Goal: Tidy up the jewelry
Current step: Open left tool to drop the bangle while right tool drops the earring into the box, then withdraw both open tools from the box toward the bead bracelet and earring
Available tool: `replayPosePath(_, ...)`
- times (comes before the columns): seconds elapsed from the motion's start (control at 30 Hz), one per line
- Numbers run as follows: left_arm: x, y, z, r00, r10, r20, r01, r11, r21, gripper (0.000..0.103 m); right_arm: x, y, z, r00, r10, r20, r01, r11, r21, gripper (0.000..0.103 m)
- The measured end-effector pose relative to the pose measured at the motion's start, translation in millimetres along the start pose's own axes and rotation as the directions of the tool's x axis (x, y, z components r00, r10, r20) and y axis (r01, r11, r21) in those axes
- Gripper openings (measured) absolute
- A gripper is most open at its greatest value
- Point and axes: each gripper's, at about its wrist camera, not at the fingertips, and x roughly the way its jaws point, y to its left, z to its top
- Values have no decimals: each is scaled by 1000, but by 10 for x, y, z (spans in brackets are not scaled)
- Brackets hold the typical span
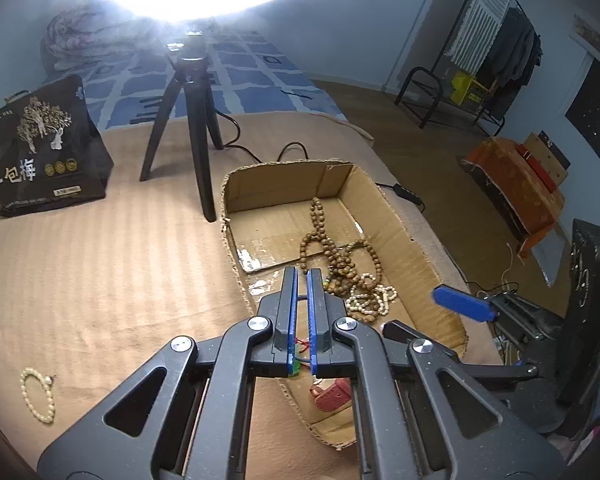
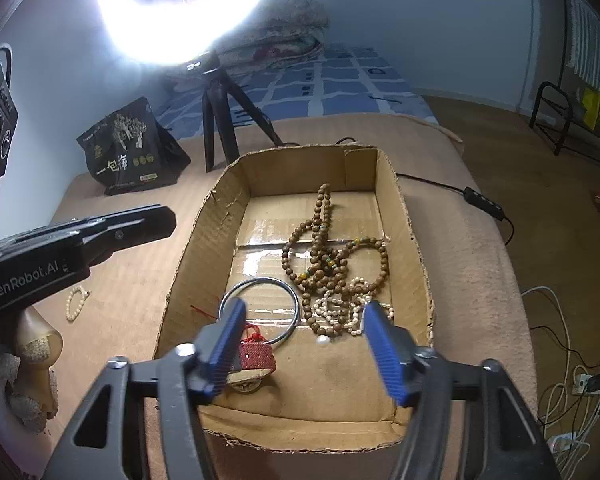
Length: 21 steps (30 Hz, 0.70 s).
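An open cardboard box (image 2: 400, 208) lies on the tan blanket. In it lie brown wooden beads (image 2: 328, 248), a white pearl strand (image 2: 348, 308), a silver bangle (image 2: 260, 308) and a red pouch with red cord (image 2: 256, 356). My right gripper (image 2: 304, 320) is open above the box's near half, empty. My left gripper (image 1: 302, 280) hovers over the box's left wall (image 1: 230, 240), its jaws nearly closed with a narrow gap; a red cord shows between the fingers lower down. A cream bead bracelet (image 1: 40, 396) lies on the blanket left of the box, also in the right view (image 2: 76, 302).
A black tripod (image 1: 192, 128) with a bright ring light stands behind the box, its cable (image 2: 452, 190) trailing right. A black printed bag (image 1: 40, 152) stands at the back left. The blanket's right edge drops to a floor with cables (image 2: 572, 360).
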Motion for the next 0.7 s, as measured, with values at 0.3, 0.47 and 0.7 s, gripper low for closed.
replayPosePath(0.3, -209, 16, -10, 998, 32, 45, -33, 999, 17, 41, -102, 67, 5, 1000, -19, 10, 19, 1000, -13, 84)
replayPosePath(0.47, -323, 58, -20, 998, 37, 54, -38, 999, 17, 41, -162, 105, 9, 1000, -25, 16, 26, 1000, -12, 88)
replayPosePath(0.7, -499, 147, -52, 996, 45, 70, -47, 999, 18, 41, -243, 262, 2, 999, -24, 26, 25, 999, -38, 92)
